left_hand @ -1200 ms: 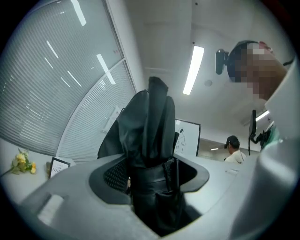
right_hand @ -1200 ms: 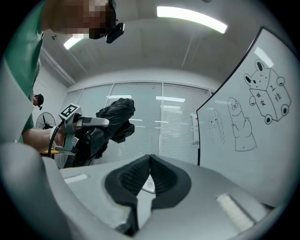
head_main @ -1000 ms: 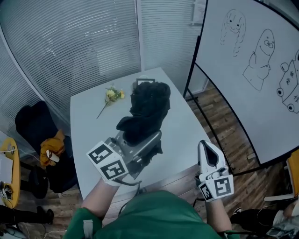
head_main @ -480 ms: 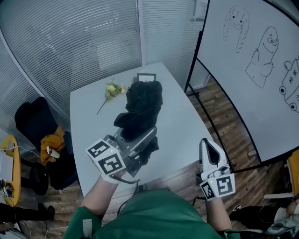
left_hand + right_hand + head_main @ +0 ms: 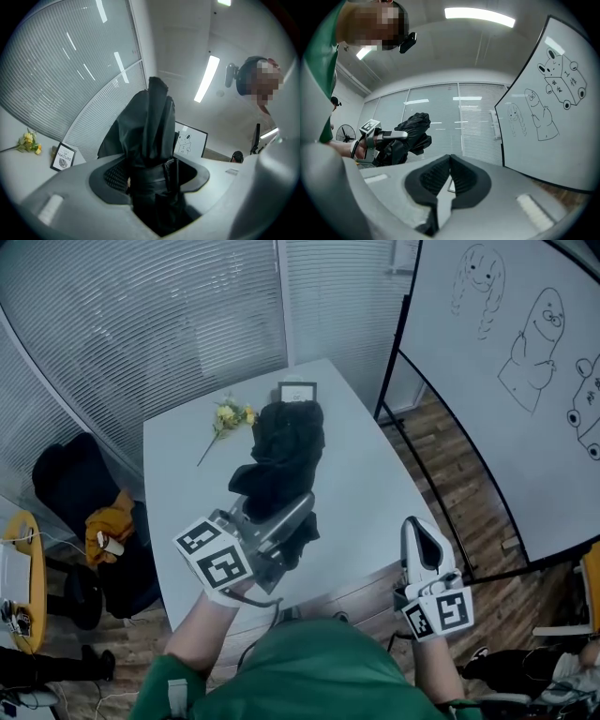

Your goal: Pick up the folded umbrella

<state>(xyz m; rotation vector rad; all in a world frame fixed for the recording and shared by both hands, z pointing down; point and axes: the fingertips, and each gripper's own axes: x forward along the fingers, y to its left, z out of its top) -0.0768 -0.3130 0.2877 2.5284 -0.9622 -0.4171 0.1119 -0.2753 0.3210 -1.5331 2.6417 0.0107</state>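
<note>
**Firmly clamped: folded umbrella [image 5: 286, 451] above the table [image 5: 375, 493] in the left gripper [image 5: 302, 514]**

The left gripper has its jaws set wide around the black folded umbrella, and the pads press on the strapped bundle from both sides. It grips low on the bundle. The loose, crumpled black fabric rises past the jaws and spreads out over the middle of the table. In the right gripper view the umbrella shows against the window blinds, clear of the tabletop. A short dark end of it hangs below the jaws toward the table's near edge.

The right gripper [image 5: 424, 538] is off the table's near right corner, past the edge and over the wooden floor. Its two jaws are pressed together with nothing between them, and it points along the table's right side.

A sprig of yellow artificial flowers [image 5: 225, 418] lies on the white table toward its far left. A small framed card [image 5: 296, 391] printed "NATURE" stands at the table's far edge, just behind the umbrella's top. A whiteboard [image 5: 506, 362] with cartoon drawings stands to the right of the table. A dark chair [image 5: 70, 488] with something yellow on it sits off the table's left side.
</note>
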